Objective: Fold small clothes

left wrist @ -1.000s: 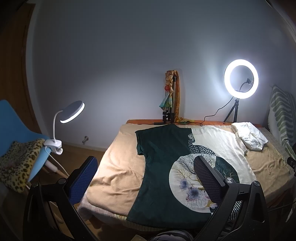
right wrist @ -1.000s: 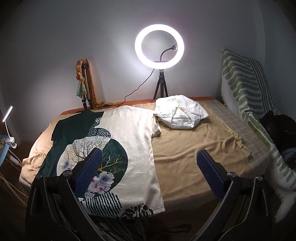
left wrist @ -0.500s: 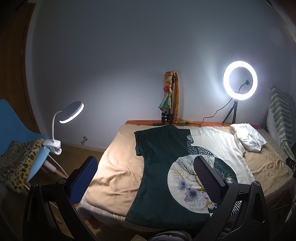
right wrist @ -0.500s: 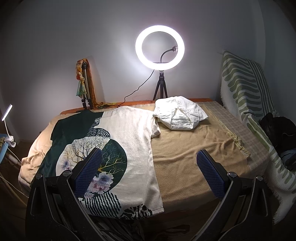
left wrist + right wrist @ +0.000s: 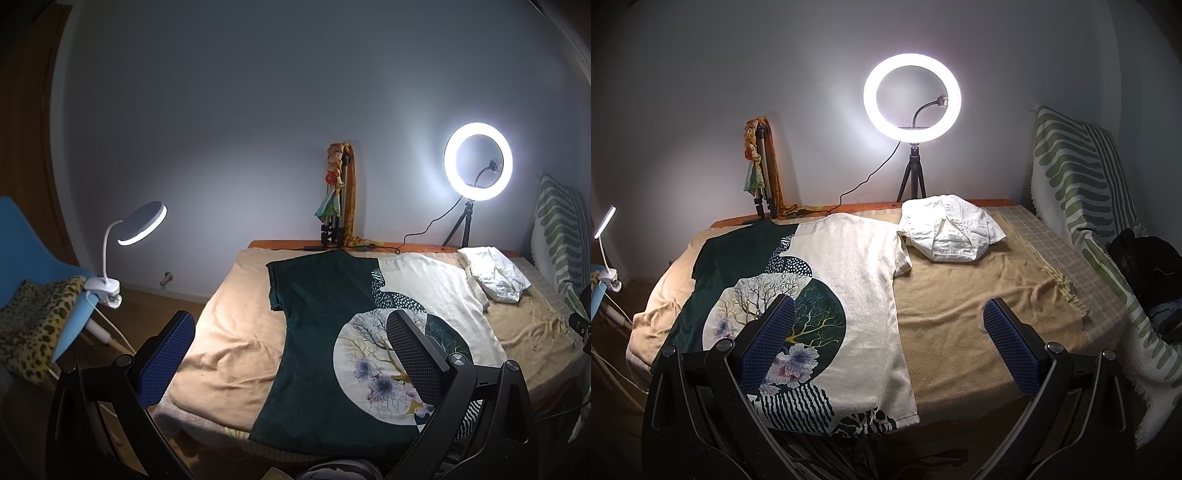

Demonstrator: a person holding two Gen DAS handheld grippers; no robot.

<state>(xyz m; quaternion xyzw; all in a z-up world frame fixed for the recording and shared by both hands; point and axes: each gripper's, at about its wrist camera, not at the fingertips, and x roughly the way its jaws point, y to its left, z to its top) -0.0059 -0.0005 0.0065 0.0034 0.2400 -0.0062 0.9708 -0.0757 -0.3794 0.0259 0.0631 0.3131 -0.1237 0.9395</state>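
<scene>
While both our hand-held grippers, left point(image 5: 291, 354) and right point(image 5: 897, 332), hang spread and empty, we count one shirt point(image 5: 849, 273) and one white bundle point(image 5: 951, 232) on the bed point(image 5: 979, 295).

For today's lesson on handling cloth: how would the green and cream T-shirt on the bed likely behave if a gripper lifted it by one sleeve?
The T-shirt lies flat and thin on the blanket, so it would probably hang limp and drape. Its cream half has a slight sheen, so it may be slippery between the fingers. Its hem reaches the bed's near edge, so a pull could drag it off.
</scene>
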